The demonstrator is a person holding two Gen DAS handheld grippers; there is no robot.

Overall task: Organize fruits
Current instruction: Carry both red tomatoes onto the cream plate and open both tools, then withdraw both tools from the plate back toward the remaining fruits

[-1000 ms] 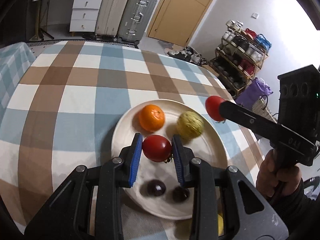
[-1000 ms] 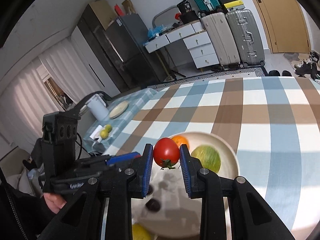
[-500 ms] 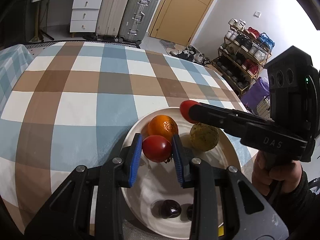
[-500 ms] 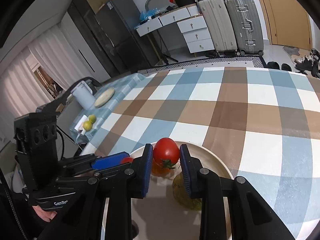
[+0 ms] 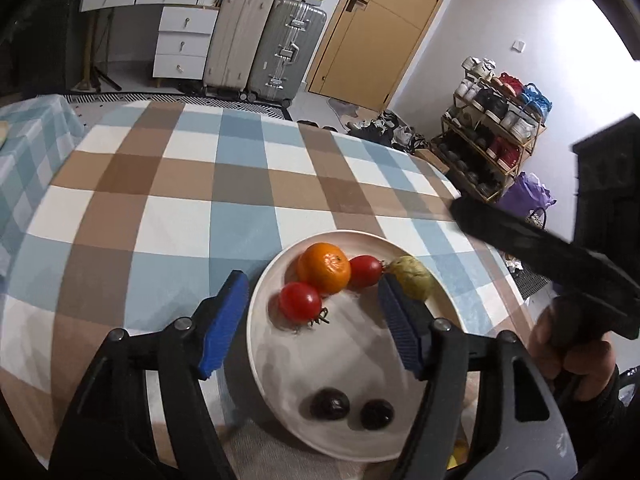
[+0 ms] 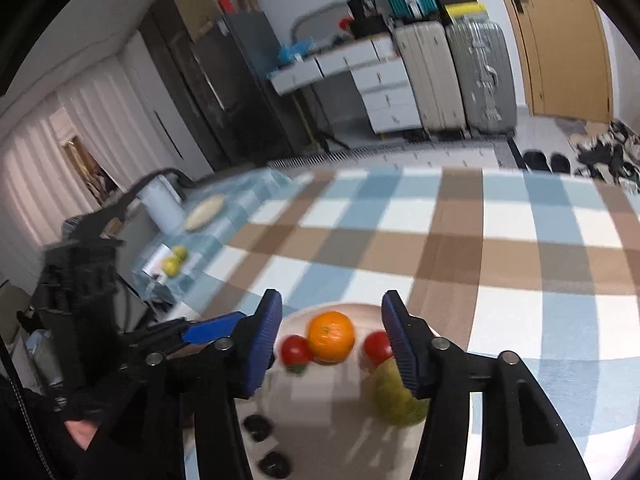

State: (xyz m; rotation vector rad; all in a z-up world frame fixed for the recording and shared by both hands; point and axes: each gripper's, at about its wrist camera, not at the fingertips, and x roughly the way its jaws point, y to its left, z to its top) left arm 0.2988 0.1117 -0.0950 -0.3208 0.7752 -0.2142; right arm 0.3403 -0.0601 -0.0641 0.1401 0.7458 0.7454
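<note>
Left gripper (image 5: 312, 320) spread wide, empty, above plate (image 5: 260, 344). Right gripper (image 6: 332, 338) likewise wide, holding nothing. On plate: two tomatoes (image 5: 300, 302) (image 5: 365, 271) flanking orange (image 5: 324, 267), yellow-green fruit (image 5: 412, 278), two dark fruits (image 5: 330, 403). Right view alone shows limes (image 6: 174, 260) on side table.

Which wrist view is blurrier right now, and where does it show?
Right wrist: clear motion smear across the checked tablecloth, plate and fruit; its own tongs stay sharp. Left wrist: mostly crisp, the orange well defined; only the right tongs crossing the frame are smeared. Both show fisheye bending.
</note>
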